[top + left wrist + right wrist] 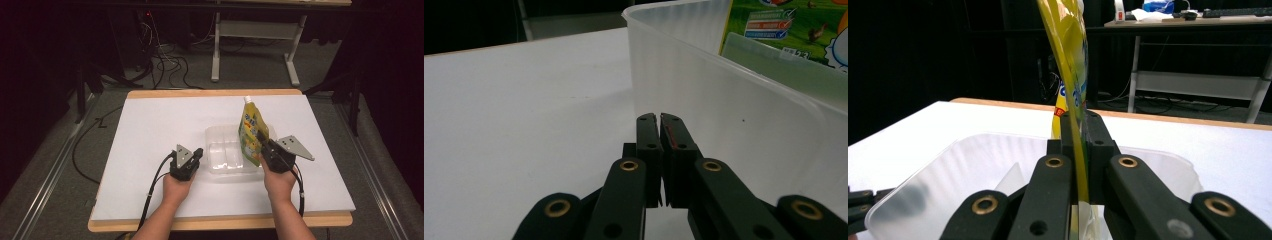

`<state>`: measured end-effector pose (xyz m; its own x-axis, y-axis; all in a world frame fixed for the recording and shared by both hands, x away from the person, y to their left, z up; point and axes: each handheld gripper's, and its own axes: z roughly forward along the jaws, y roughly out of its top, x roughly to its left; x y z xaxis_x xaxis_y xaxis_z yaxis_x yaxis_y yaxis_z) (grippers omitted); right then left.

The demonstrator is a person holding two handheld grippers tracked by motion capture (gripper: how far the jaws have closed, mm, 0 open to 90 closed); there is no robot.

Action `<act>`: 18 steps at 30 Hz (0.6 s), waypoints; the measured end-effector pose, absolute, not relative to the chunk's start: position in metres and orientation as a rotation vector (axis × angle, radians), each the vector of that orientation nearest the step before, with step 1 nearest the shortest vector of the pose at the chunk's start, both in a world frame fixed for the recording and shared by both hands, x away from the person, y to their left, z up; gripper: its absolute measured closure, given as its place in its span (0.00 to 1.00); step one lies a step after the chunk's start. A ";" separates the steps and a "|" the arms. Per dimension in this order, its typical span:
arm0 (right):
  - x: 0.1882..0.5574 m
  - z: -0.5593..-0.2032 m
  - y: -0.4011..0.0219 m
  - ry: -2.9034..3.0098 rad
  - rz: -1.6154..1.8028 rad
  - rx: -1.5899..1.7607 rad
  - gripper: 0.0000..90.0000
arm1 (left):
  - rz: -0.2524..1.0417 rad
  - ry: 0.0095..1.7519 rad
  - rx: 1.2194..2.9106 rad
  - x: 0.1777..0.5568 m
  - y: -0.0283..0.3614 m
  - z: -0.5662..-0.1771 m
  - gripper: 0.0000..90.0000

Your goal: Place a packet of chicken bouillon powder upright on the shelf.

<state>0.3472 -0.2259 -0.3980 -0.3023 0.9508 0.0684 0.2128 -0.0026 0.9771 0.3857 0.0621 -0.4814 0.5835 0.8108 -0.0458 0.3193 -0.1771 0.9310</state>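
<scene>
Between the right gripper's (1081, 131) fingers (1099, 131) a yellow spouted pouch (1070, 45) is sitting edge-on, and the jaws are pinching its thin edge tight. The pouch is standing upright from the grip, spout end up, its lower part hanging inside the clear plastic tray (973, 165) right under the fingertips. In the high view the same right gripper (263, 141) is clamping the pouch (250, 131) at its right edge, above the right end of the tray (216, 134).

Left gripper (659, 120): fingers (679, 135) are pressing together with nothing between them, a hairline gap showing. The tips are sitting low over the white table sheet (524, 115), just short of the tray's outer wall (704, 95), which is rising straight ahead and to their right; touching or not, can't tell. The pouch's printed face (784, 25) is showing past that wall. High view is putting the left gripper (197, 155) just beside the tray's left end, well apart from the right one.
</scene>
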 end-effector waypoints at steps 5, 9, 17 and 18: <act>0.343 -0.401 -0.223 1.608 1.346 1.231 1.00 | 0.576 0.935 1.754 0.386 0.062 -0.481 0.97; 0.340 -0.404 -0.224 1.626 1.341 1.233 1.00 | 0.576 0.935 1.754 0.386 0.062 -0.481 0.97; 0.335 -0.408 -0.227 1.667 1.307 1.204 0.99 | 0.571 0.946 1.751 0.387 0.063 -0.481 0.94; 0.335 -0.408 -0.227 1.667 1.307 1.204 0.99 | 0.571 0.946 1.751 0.387 0.063 -0.481 0.94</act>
<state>0.3350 -0.2266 -0.4085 -0.3317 0.9431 0.0237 0.2477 0.0628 0.9668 0.3865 0.0627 -0.4813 0.5787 0.8136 -0.0562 0.3296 -0.1703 0.9286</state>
